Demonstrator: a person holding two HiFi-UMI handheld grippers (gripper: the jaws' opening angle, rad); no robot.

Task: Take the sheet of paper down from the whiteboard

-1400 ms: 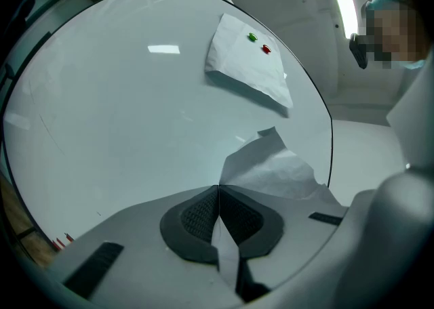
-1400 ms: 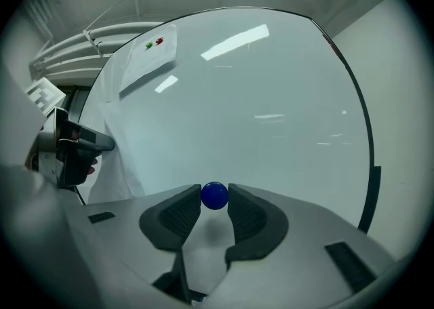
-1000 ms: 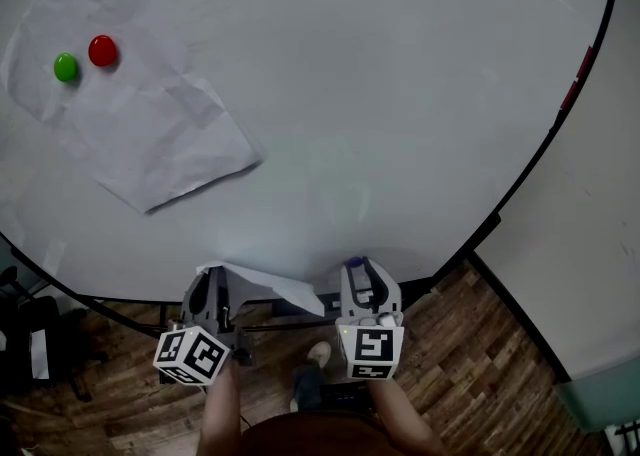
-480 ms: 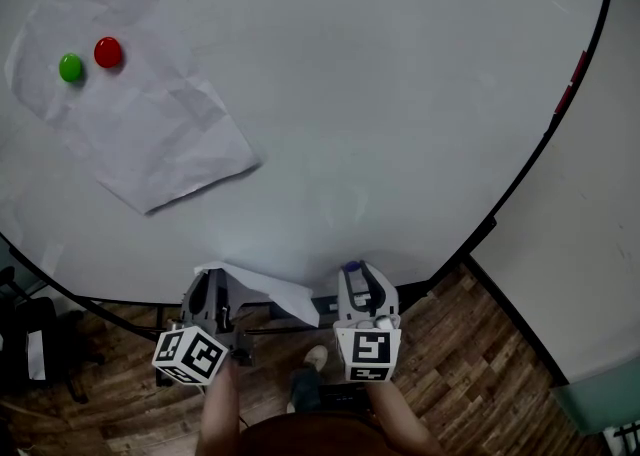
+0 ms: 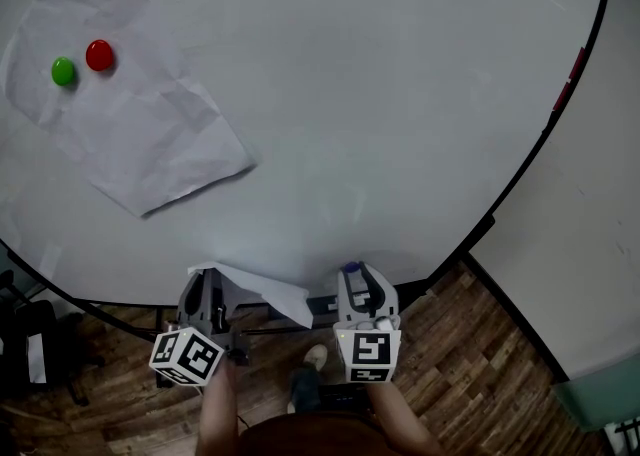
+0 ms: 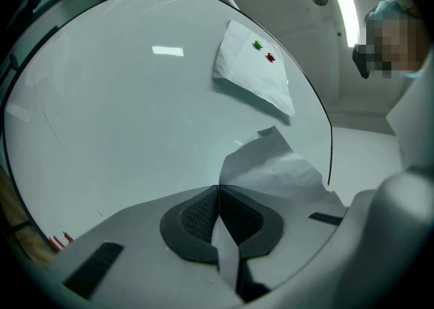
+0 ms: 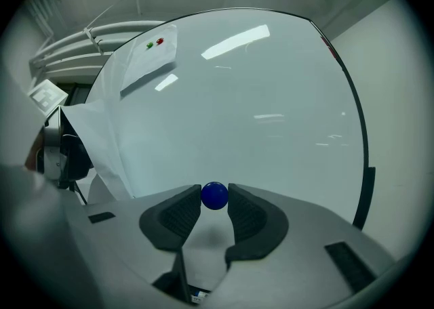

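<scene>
A crumpled white sheet (image 5: 130, 114) hangs on the whiteboard (image 5: 400, 104) at the upper left, pinned by a green magnet (image 5: 63, 71) and a red magnet (image 5: 99, 55). My left gripper (image 5: 207, 284) is shut on a second, loose sheet (image 5: 265, 291), held below the board's lower edge. In the left gripper view this sheet (image 6: 278, 165) runs up from between the closed pads of the left gripper (image 6: 217, 199). My right gripper (image 5: 357, 279) is beside it. The right gripper (image 7: 215, 200) is shut on a round blue magnet (image 7: 215, 195).
The whiteboard's black frame (image 5: 545, 149) curves along the right, with red markers (image 5: 575, 69) clipped near it. Wooden floor (image 5: 470, 364) and a shoe (image 5: 318, 354) lie below. A white wall (image 5: 590, 244) stands at the right. Another person (image 6: 397, 26) stands off to the side.
</scene>
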